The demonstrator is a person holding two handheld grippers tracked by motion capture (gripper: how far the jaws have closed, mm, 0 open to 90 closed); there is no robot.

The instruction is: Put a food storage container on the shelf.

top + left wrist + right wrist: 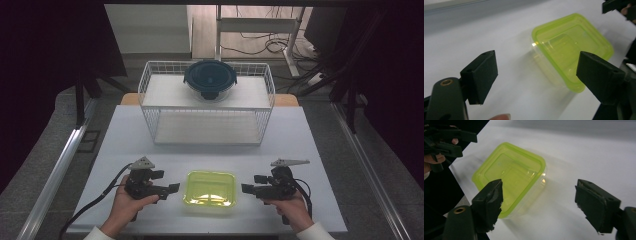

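A lab or recording workspace, not a home. Shown by a plain white tabletop (210, 150) standing alone on grey carpet (45, 165), flanked by metal rails (55, 175) running along the floor on both sides. Dark curtains or panels (55, 45) closing off left and right. Beyond the far edge of the tabletop, a metal-framed desk (257, 25) over a wood floor, with loose cables (255, 45) tangled beneath it. At the far edge, a white wire rack (207, 102) carrying a round lidded glass container (210, 79); near the front edge, a yellow-green lidded plastic box (210, 189) as test props. Cabled handheld grippers (156, 187) at the front corners completing the data-collection look.
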